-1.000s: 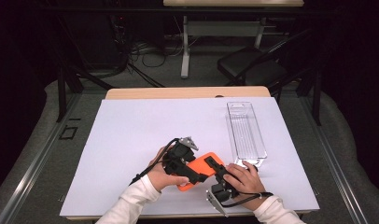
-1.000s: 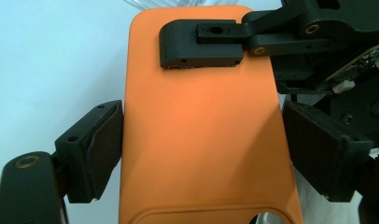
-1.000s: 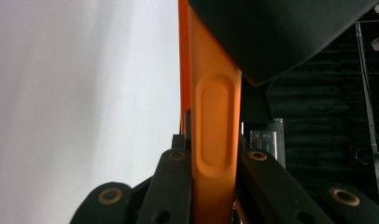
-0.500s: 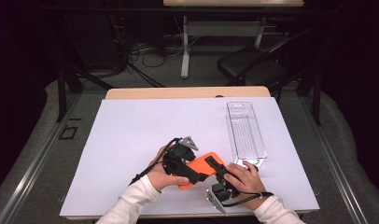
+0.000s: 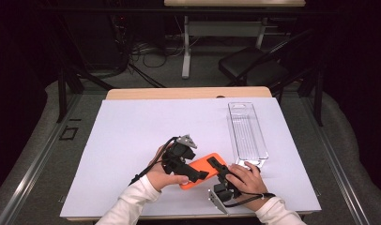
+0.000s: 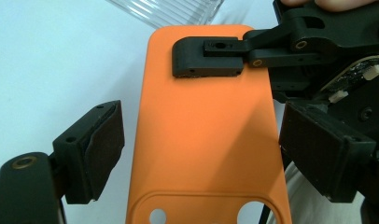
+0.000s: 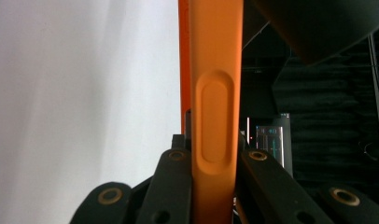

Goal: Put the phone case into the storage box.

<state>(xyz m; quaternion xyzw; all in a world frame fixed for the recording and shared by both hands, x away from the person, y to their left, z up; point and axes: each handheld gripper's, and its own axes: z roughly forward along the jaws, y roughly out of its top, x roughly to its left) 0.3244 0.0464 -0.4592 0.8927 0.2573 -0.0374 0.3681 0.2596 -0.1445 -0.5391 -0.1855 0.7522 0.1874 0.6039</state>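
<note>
This place looks like a lab or a recording room for tests, not a home. The wooden table (image 5: 188,93) stands alone on a grey carpet floor (image 5: 48,140), and a large white sheet (image 5: 132,140) covers almost all its top, as a clean work surface. Behind it, the room is dark. There are many black cables (image 5: 141,51) on the floor, near dark equipment (image 5: 92,35) that I cannot identify. A second desk with a metal leg (image 5: 185,47) stands at the back, and a black chair (image 5: 254,70) is beside it. In the right gripper view, a small lit screen (image 7: 270,135) glows in the dark background.
</note>
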